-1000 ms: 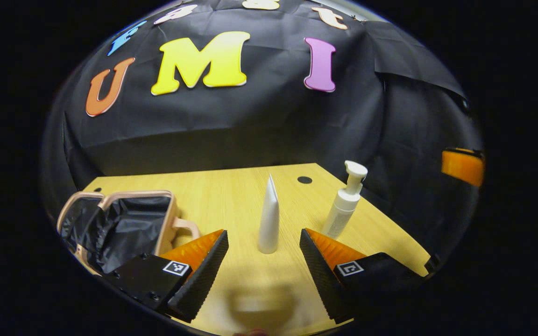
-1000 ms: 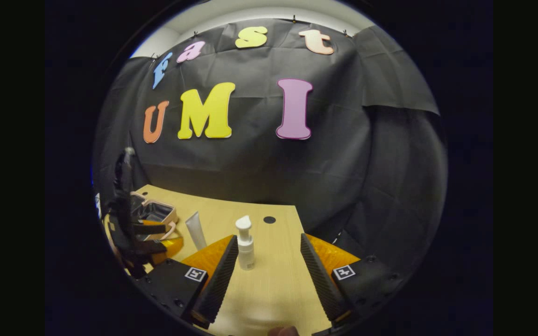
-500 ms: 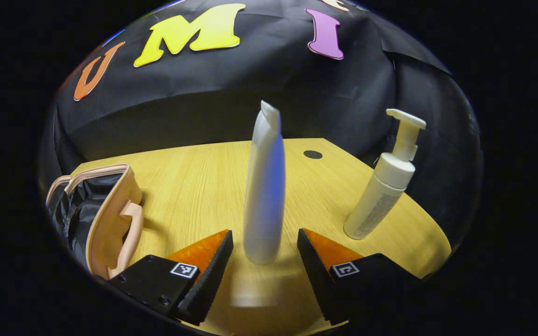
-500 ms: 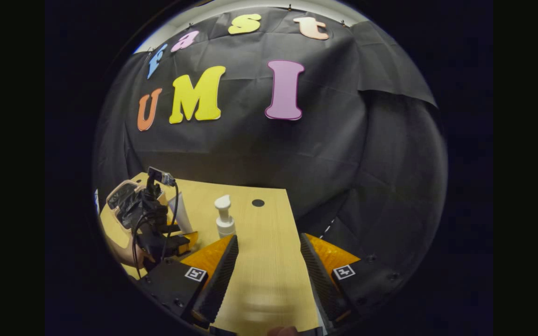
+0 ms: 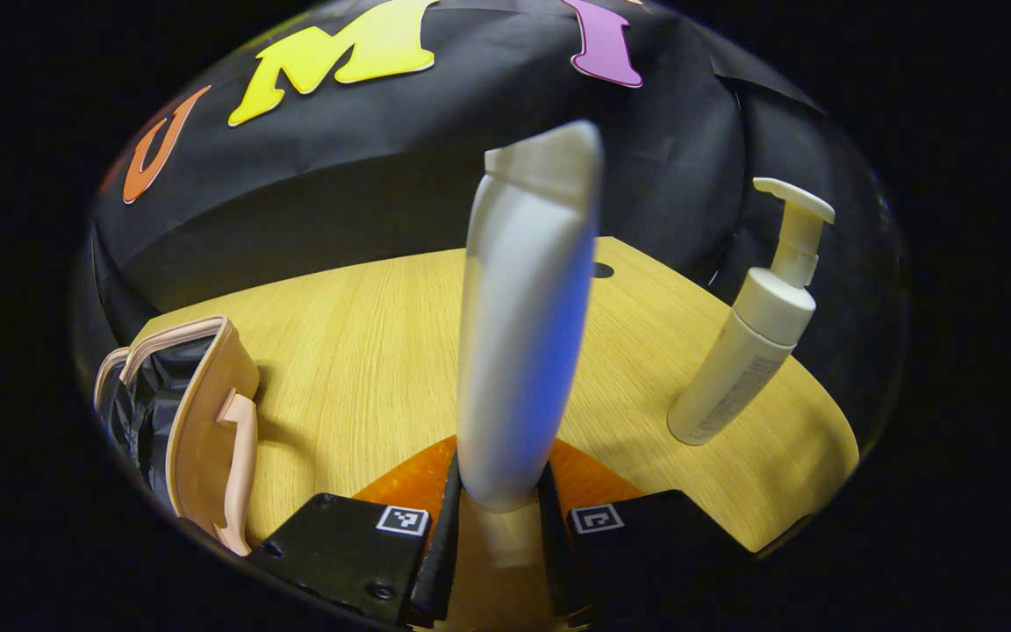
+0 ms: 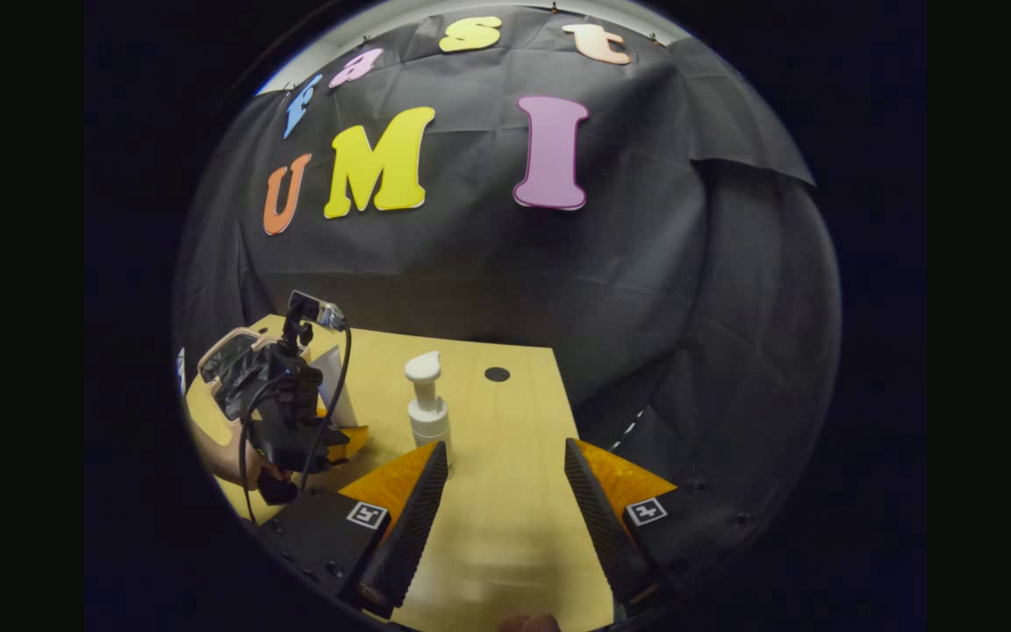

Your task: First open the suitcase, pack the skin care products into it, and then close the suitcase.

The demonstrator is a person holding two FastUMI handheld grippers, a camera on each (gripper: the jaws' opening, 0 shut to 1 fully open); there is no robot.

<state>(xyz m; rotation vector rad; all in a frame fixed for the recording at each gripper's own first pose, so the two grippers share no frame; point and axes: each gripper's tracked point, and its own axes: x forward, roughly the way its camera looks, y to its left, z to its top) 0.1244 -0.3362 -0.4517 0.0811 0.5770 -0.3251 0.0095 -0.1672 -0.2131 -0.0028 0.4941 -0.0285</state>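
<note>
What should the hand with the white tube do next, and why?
Probably lift the tube and carry it toward the open suitcase. The left gripper has its jaws closed on the tube's base, which stands upright on the table, and the suitcase lies open at the left in the left gripper view. The pump bottle waits its turn.

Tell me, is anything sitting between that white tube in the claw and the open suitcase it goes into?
Nothing visible. The left claw grips the tube; only bare table lies between it and the open suitcase. The pump bottle stands on the other side.
</note>
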